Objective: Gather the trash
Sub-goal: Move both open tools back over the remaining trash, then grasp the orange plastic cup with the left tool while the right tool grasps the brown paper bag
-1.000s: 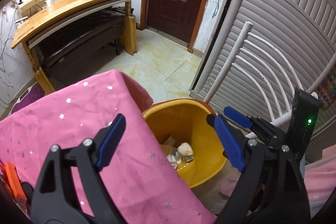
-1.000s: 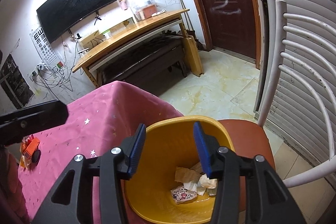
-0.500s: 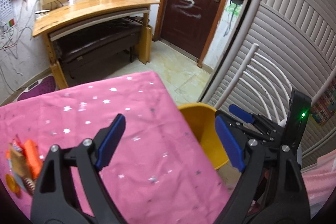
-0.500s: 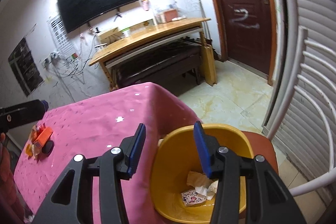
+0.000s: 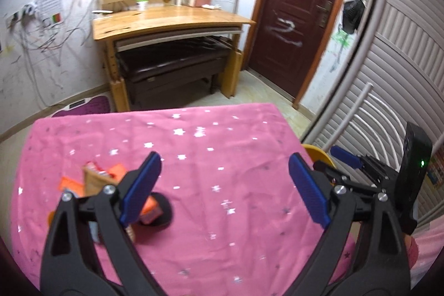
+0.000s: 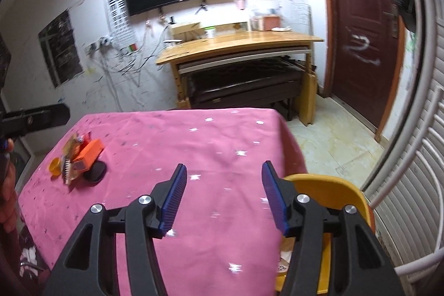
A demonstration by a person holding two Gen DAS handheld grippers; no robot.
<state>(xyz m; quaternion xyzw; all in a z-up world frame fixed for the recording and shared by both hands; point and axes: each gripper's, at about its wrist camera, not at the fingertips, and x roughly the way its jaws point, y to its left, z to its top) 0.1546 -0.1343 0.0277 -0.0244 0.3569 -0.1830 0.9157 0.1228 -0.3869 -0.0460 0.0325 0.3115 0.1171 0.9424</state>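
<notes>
While both claws hang wide open and empty, the left claw (image 5: 222,182) faces the orange carton (image 6: 89,153) at lower left: light, crushable, best pinched across its flat sides; right claw (image 6: 222,193) idles.

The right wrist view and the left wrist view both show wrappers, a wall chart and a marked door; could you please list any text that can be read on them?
No text can be read with certainty.
Pile of orange snack wrappers on the pink star-print tablecloth: print too blurred.
White eye chart on the wall: symbols too small.
White scrawl on the dark red door: loosely like "2", not clear lettering.
Handwriting on the white wall: too faint.
</notes>
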